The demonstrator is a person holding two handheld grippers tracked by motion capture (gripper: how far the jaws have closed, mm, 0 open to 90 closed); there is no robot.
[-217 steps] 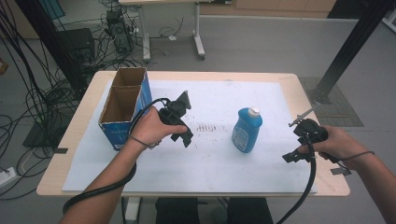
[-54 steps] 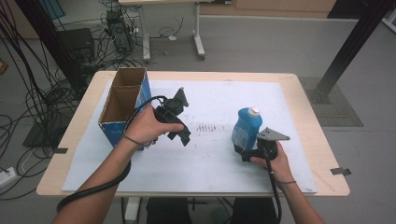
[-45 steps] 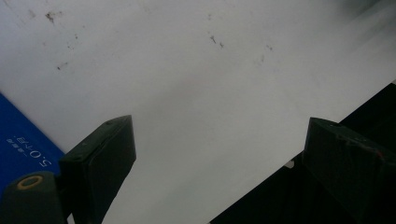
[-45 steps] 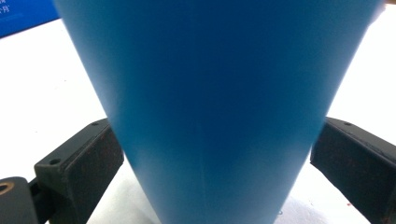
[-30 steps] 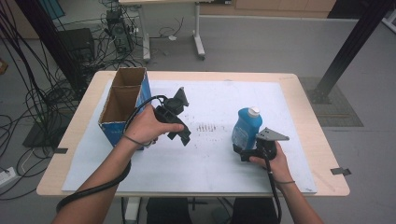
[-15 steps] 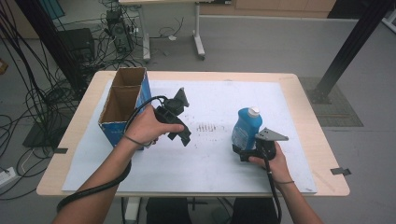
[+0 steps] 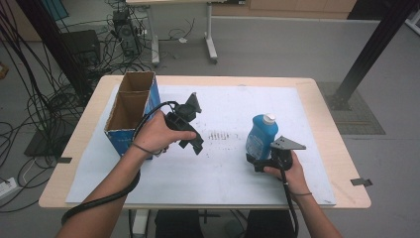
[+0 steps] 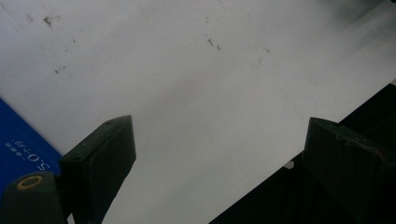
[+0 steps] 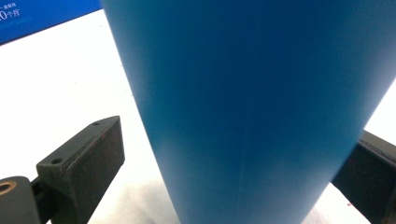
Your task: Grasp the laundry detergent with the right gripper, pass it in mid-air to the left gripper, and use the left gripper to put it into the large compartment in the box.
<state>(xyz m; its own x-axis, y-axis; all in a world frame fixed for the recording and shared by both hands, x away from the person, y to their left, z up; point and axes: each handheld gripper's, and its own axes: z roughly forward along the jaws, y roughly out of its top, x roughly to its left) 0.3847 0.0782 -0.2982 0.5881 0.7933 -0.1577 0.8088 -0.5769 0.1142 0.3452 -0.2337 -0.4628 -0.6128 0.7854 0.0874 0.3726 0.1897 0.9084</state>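
White print reading "5.0" followed by small unreadable characters sits on the blue box [image 8: 21,144] at the left edge of the left gripper view. The right gripper view shows a "0" and further characters, too blurred to read, on that box [image 9: 46,16].

A light wooden table [image 7: 346,163] covered by a white sheet [image 7: 233,106] stands on a grey floor [image 7: 277,49]. Black cables [image 7: 34,94] tangle at the left beside dark equipment [image 7: 84,42]. Behind stands a white-legged desk [image 7: 210,44]; a black post [image 7: 369,54] slants at the right.
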